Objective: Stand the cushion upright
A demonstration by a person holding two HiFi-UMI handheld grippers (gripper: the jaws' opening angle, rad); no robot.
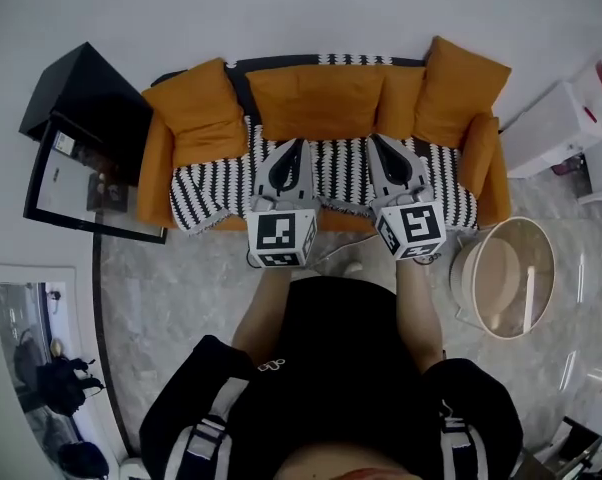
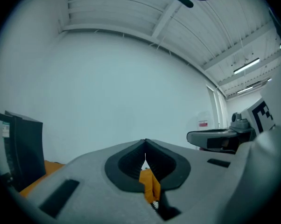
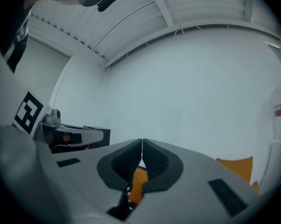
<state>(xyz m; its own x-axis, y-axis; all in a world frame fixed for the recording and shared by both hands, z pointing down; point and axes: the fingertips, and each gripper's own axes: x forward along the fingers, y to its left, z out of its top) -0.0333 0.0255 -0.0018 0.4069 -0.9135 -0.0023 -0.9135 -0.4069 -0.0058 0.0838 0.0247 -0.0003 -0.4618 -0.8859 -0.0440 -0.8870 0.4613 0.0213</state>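
Observation:
A wide orange cushion [image 1: 316, 101] stands against the sofa's backrest, in the middle. My left gripper [image 1: 297, 141] and right gripper [image 1: 373, 137] hover side by side over the black-and-white striped throw [image 1: 216, 183] on the seat, tips just short of that cushion's lower edge. In the left gripper view the left gripper [image 2: 145, 146] has its jaws pressed together, with only a sliver of orange showing behind them. The right gripper [image 3: 142, 146] is likewise shut, with nothing between its pads. Both point level at the white wall.
More orange cushions lean at the sofa's left [image 1: 196, 108] and right [image 1: 468, 88], and one lies on the right armrest [image 1: 478, 153]. A black side table [image 1: 86, 98] stands left of the sofa. A round glass-topped table [image 1: 506, 278] and a white cabinet [image 1: 556, 128] stand at the right.

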